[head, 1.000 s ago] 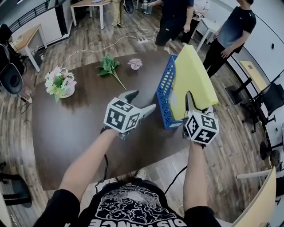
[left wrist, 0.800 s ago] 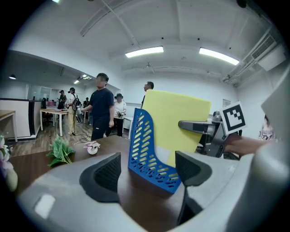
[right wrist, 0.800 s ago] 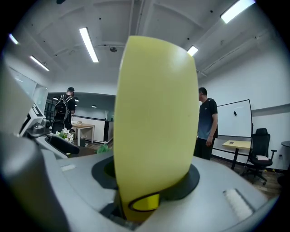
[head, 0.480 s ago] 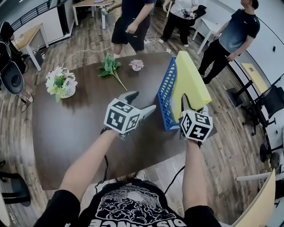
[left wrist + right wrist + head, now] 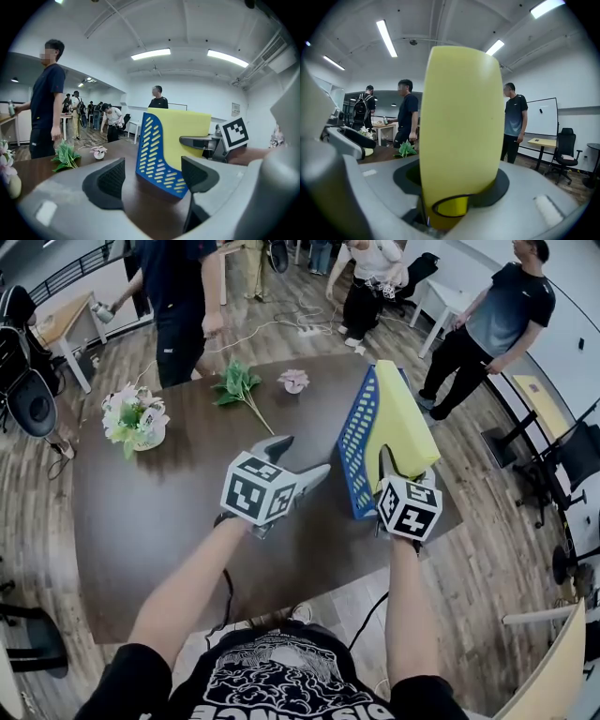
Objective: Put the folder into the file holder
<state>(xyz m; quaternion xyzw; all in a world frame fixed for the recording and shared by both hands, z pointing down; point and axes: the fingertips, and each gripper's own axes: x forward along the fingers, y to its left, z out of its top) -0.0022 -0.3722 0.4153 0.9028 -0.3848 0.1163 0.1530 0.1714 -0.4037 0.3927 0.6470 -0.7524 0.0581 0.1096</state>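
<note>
Yellow folder [image 5: 405, 413] is standing on edge inside blue file holder [image 5: 358, 439], near R end of dark desk [image 5: 159, 512]. Its L face is lying against holder's slotted side wall, and its top is rising well above that wall, leaning a bit to the R. Can't tell whether bottom edge is sitting fully on holder's floor. R hand-held gripper [image 5: 457, 180] is reaching in from person's side and straddling folder's near edge. Its jaws have just been opening w/ folder btwn them; pads are lying against both faces as far as R gripper view is showing, so grip is easing but not off. L hand-held gripper [image 5: 152, 176] is hovering over bare desk just L of holder, not touching it. Its jaws are standing wide apart w/ nothing btwn them, holder showing beyond the gap. Elsewhere on desk, well apart from holder: white pot of pale flowers [image 5: 133, 418] is sitting toward L edge, green leafy sprig [image 5: 239, 385] is lying flat at far side, and small pink flower [image 5: 294, 381] is sitting near it. Several people are standing on wood floor [image 5: 506, 549] beyond desk, one in dark top [image 5: 183, 287] close to far L corner, another in grey-blue shirt [image 5: 497, 310] off to far R.
</note>
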